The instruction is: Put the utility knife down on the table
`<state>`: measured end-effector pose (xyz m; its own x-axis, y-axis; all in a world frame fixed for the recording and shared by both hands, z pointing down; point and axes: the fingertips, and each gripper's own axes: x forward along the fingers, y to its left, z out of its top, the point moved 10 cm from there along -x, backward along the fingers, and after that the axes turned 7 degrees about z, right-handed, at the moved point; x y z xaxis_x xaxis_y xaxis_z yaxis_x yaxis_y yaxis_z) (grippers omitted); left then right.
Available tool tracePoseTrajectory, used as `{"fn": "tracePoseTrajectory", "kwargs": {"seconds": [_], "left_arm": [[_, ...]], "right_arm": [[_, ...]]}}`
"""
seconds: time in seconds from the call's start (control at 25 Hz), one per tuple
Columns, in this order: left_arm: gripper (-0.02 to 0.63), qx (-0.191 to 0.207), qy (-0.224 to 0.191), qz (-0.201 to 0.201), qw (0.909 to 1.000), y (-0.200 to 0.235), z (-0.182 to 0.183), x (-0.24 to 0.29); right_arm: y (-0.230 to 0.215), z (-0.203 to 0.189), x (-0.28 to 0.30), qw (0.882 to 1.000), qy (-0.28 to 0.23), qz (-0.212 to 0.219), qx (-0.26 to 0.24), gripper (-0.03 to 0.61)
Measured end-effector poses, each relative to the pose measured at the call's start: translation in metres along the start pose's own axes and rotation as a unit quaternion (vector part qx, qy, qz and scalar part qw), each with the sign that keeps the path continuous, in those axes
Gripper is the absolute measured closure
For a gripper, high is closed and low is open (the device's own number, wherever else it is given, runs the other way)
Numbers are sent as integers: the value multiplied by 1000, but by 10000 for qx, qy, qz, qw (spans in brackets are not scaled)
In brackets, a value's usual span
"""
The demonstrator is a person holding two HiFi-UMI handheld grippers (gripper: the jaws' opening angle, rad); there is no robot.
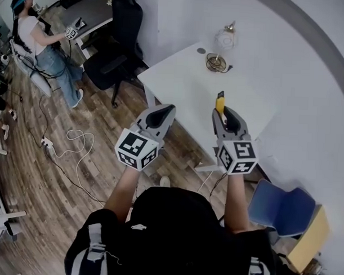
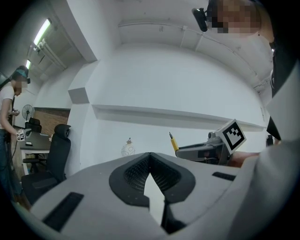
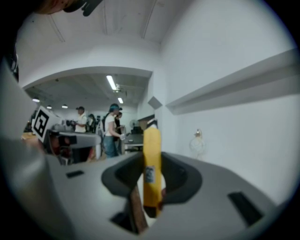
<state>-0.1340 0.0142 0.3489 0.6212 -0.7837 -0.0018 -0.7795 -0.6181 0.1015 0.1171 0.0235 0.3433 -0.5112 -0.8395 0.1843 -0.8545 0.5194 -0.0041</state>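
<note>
Head view, right gripper point(image 1: 226, 114) clenching utility knife point(image 1: 220, 101), left gripper point(image 1: 168, 110) seemingly closed (empty)

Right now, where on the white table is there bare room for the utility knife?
The table is bare from its near edge up to the wire dish. Only the far corner, around that dish and the glass ornament, is crowded.

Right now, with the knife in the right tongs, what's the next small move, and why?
Probably lower the right tongs toward the bare table just ahead, without opening yet. The knife is clamped between them, and in the head view it seems to hang above the table's near edge rather than rest on it, so letting go now would likely drop it.
</note>
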Motion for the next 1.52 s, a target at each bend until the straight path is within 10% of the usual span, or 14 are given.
{"fn": "tracePoseTrajectory", "kwargs": {"seconds": [1.52], "left_arm": [[597,-132,651,-122,9977,51,-35,174]], "right_arm": [[-133,-23,119,9981,377,114,467,442]]}}
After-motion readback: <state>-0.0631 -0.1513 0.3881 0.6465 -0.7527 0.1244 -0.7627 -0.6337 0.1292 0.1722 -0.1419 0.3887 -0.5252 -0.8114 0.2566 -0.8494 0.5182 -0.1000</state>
